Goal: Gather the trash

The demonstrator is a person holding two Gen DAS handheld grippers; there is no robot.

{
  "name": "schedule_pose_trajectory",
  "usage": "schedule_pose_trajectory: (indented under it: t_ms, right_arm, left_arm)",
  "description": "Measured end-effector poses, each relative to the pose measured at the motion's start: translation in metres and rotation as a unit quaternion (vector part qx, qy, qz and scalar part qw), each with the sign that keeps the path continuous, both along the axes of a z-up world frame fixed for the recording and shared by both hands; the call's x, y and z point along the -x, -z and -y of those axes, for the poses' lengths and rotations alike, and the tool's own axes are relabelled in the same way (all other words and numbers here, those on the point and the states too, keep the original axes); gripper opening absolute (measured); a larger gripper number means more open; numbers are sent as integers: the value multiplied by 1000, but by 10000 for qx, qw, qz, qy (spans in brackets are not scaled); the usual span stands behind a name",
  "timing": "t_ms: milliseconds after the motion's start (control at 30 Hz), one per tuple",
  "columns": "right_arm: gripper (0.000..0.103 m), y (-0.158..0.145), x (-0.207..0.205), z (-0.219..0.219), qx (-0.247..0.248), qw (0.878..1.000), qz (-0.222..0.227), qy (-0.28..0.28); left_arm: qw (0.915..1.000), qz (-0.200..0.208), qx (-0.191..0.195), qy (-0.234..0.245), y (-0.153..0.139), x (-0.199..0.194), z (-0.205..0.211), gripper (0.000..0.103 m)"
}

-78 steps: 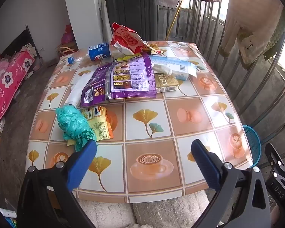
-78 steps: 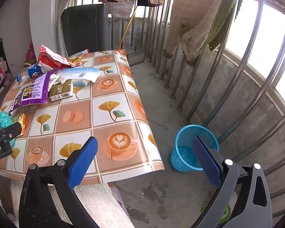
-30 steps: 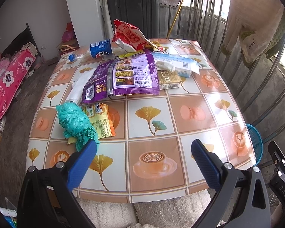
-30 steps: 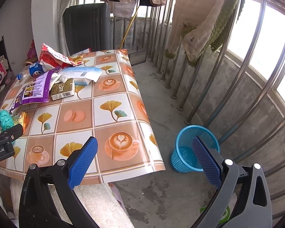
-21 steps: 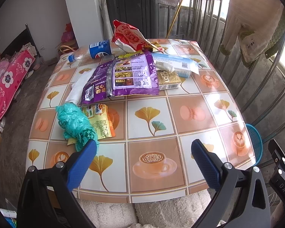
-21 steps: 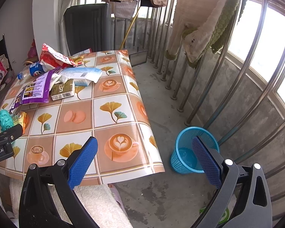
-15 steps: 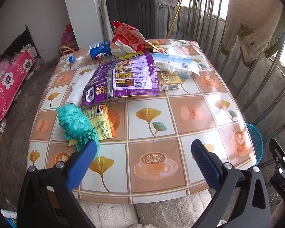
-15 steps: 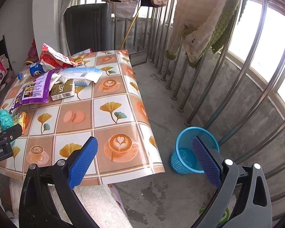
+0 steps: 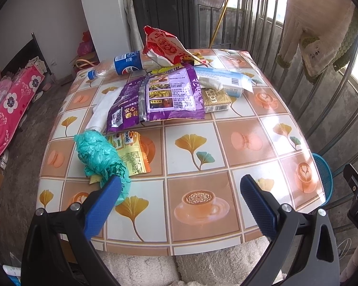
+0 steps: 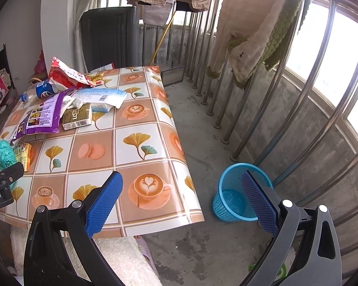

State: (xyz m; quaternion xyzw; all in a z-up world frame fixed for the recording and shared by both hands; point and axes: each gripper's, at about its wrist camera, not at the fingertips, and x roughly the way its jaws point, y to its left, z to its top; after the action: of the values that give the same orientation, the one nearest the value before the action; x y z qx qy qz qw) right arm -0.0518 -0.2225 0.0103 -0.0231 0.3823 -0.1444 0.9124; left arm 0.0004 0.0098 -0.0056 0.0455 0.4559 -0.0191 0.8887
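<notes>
1. A square desk (image 9: pixel 245 140) covered in a glossy tiled cloth printed with ginkgo leaves and coffee cups fills most of both views. All the trash seen here lies on its far and left parts; the near half holds nothing.
2. A round blue plastic mesh waste basket (image 10: pixel 229 197) stands on the concrete floor just beyond the desk's right edge, beside the metal railing. It looks to hold no trash, so by this judgement the collecting has not begun.
3. A large purple foil snack pouch (image 9: pixel 160 97) lies flat near the desk's middle, overlapping a white plastic bag (image 9: pixel 102 109) to its left.
4. A red and white crumpled snack bag (image 9: pixel 164 45) stands at the far edge, next to a clear plastic bottle with a blue label (image 9: pixel 124 64) lying on its side.
5. A pale blue tissue pack (image 9: pixel 226 81) and a gold and white small carton (image 9: pixel 217 100) sit right of the purple pouch.
6. A crumpled teal plastic bag (image 9: pixel 97 157) rests on a yellow snack wrapper (image 9: pixel 131 152) at the left, nearest the left gripper.
7. The left gripper (image 9: pixel 179 197) hovers over the near edge, its blue-padded fingers spread wide and empty.
8. The right gripper (image 10: pixel 181 197) hangs beyond the desk's right corner, likewise spread and empty, with the basket behind its right finger.
9. Every piece is left to move.
</notes>
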Motion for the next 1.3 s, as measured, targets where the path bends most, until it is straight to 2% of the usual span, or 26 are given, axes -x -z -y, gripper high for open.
schedule_pose_trajectory:
  t_ms: [300,1000,1167,1300]
  right_arm:
    - [95,3,-2,-5,-47,9999,-49,-80]
    - [95,1,-7,-12,-24,9998,-40,-170]
    - [95,-3,-19,-20,-31,9994,56,-349]
    - [95,-14,-35,-33,-108,9957,372,-839]
  left_arm:
    - [9999,-26,-15,-159,2,2,-13,98]
    - [9998,-15,45,-176,3,1,-18,98]
    - [9995,180,155,-196,-5,-3,-34,98]
    - [9980,460,315,-296,-14,-7,-62,98]
